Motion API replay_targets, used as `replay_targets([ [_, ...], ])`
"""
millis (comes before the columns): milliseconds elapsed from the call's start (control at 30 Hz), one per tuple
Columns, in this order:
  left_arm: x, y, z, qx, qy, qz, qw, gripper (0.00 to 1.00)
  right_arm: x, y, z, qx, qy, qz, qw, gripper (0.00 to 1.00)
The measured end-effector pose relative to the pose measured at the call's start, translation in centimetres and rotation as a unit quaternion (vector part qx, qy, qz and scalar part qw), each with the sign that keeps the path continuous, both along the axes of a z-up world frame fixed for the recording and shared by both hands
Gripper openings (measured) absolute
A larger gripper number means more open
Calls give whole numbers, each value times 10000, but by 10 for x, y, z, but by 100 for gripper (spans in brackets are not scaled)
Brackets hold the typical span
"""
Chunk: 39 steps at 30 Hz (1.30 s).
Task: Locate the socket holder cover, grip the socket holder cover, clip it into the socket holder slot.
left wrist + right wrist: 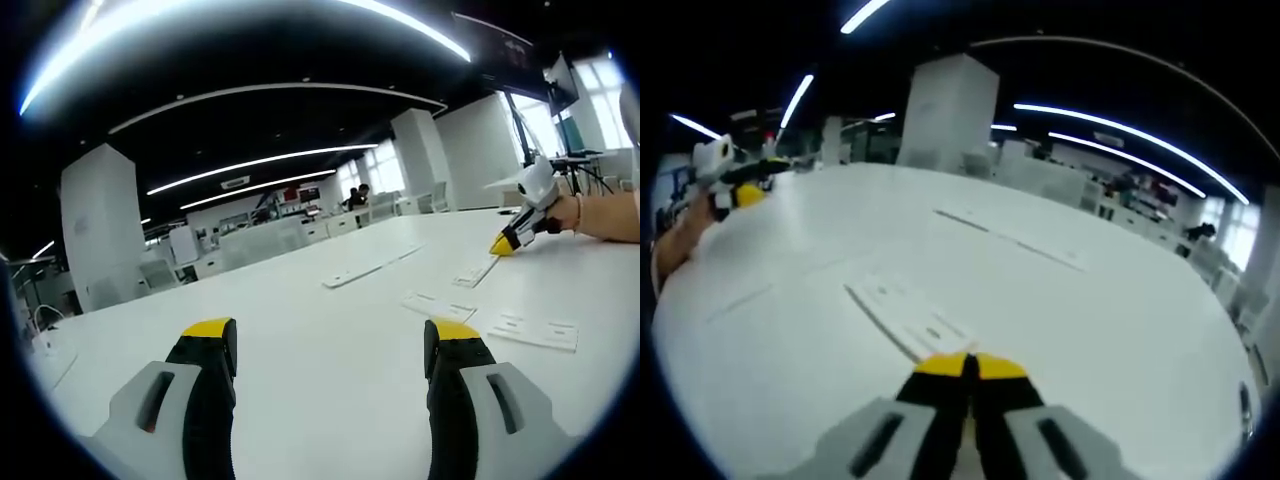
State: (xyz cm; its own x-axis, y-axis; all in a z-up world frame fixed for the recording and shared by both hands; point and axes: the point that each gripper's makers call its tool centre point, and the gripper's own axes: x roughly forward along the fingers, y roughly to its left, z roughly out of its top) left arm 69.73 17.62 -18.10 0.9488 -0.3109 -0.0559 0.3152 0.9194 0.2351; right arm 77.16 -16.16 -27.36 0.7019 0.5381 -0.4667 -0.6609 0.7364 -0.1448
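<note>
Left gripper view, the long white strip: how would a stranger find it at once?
Start from the wide white table. Past its middle lies the long strip, much longer and narrower than the short plates near it.

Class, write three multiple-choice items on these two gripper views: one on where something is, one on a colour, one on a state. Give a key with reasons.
1. In the right gripper view, where does the long white strip lie?
A. On the white table, just ahead of the jaw tips
B. On a chair
C. Clamped in the other gripper

2. What colour are the tips of the left gripper?
A. Red
B. Yellow
C. Green

3. How do the jaws of the right gripper stand?
A. Wide apart
B. Together
C. Around a cup

Key: 1 A, it lies flat on the tabletop beyond the tips. 2 B, both tips show yellow caps. 3 B, the yellow tips meet with no gap.
</note>
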Motion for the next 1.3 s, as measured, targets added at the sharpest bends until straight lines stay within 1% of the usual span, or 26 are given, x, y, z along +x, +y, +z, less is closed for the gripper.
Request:
replay_targets([
  [1300, -1, -1, -2, 13, 18, 17, 10000, 75, -1, 7, -1, -20, -91, 43, 9999, 4],
])
